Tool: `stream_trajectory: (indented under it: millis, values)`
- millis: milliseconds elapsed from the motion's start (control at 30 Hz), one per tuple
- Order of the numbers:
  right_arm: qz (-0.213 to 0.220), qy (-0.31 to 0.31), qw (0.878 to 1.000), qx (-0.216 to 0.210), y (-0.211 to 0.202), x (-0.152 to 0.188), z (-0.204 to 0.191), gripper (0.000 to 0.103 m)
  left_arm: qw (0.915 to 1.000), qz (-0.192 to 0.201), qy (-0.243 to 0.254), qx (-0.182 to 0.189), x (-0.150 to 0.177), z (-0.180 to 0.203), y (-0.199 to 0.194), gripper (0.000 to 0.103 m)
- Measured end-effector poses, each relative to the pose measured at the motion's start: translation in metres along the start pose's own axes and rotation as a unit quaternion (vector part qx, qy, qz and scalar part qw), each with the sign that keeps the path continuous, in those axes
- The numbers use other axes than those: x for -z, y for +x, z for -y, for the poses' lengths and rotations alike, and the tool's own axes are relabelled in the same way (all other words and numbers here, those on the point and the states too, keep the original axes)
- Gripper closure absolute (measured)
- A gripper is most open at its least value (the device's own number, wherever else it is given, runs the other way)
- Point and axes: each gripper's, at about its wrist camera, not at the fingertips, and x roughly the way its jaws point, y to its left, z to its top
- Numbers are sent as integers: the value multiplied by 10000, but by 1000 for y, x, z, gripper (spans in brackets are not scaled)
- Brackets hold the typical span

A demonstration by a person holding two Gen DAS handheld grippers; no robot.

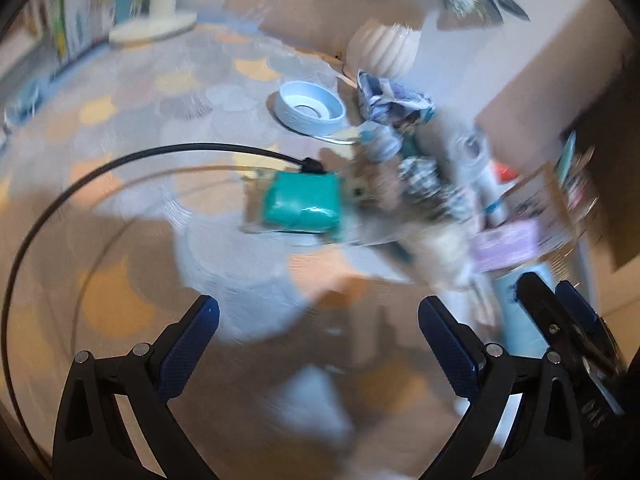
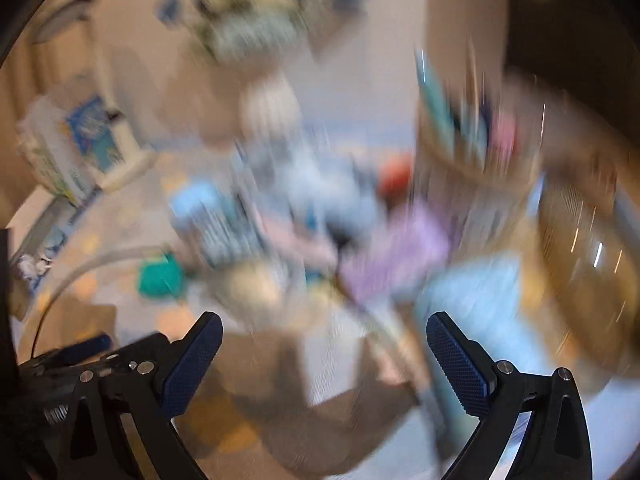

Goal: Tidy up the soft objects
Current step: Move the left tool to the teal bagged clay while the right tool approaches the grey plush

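On the left, the left gripper (image 1: 319,312) hangs wide open and empty over the patterned rug (image 1: 132,120). One teal pouch (image 1: 303,201) lies ahead, one pale blue dish (image 1: 310,107) beyond it, then a jumbled soft pile (image 1: 416,184). Farther right, the right gripper (image 2: 324,334) also gapes empty near one lilac pack (image 2: 394,254). Heavy blur suggests fast swinging; a grab now could miss or snag the black cable (image 1: 168,151).

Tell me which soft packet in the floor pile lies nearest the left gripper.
The teal packet, at the pile's left edge, ahead of the open left gripper; the purple packet lies farther right.
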Motion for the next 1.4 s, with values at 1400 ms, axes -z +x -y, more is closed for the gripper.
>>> stream_trajectory:
  millis: [1400]
  values:
    - [-952,-397,9895,-1014,-41,-48,3,11,9779,-62,1276,-1657,-29,63,-50,3]
